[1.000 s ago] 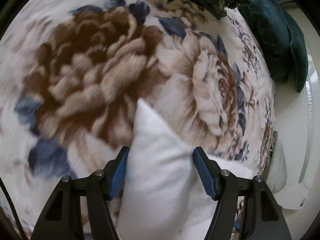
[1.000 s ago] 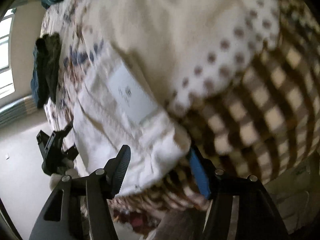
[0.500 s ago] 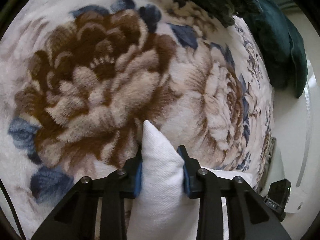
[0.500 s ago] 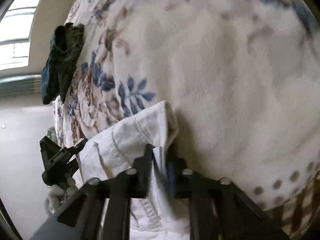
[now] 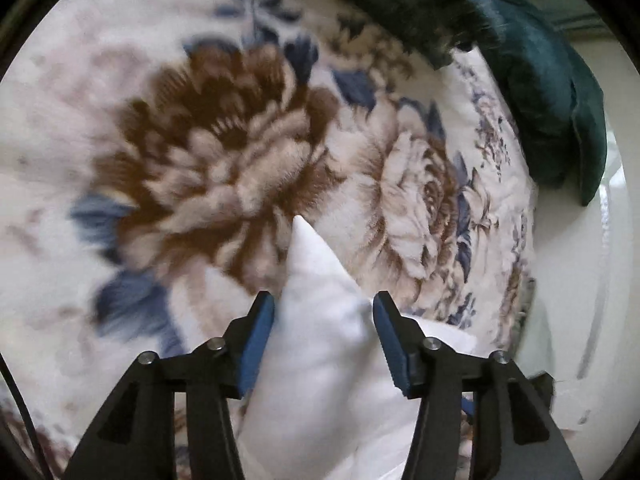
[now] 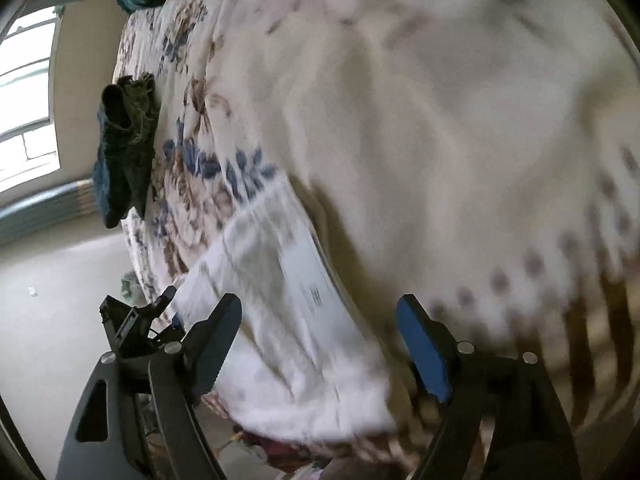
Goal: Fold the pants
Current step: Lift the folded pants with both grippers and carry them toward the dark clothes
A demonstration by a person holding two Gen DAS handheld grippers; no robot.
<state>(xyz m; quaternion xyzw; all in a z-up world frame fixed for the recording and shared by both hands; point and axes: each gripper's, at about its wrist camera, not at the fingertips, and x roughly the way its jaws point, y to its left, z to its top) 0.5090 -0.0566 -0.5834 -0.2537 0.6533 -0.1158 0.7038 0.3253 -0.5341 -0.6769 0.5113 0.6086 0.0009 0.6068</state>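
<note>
The white pants (image 5: 320,340) lie on a floral blanket (image 5: 224,168) on a bed. In the left wrist view a pointed corner of the pants stands up between the blue pads of my left gripper (image 5: 323,312), which is open around it. In the right wrist view the pants (image 6: 288,320) lie flat with a white label showing, between the wide-open jaws of my right gripper (image 6: 320,320). The left gripper also shows in the right wrist view (image 6: 136,320), at the pants' far end.
A dark teal pillow (image 5: 560,92) and dark clothing (image 5: 400,4) lie at the bed's far side. A dark garment (image 6: 124,148) lies on the bed edge by a window (image 6: 24,100). A brown checked cover (image 6: 600,320) lies at the right. Pale floor (image 6: 60,272) lies below.
Both grippers were shut on the white pants half a second ago and have now opened. The cloth has dropped onto the blanket and the right view has pulled back.
</note>
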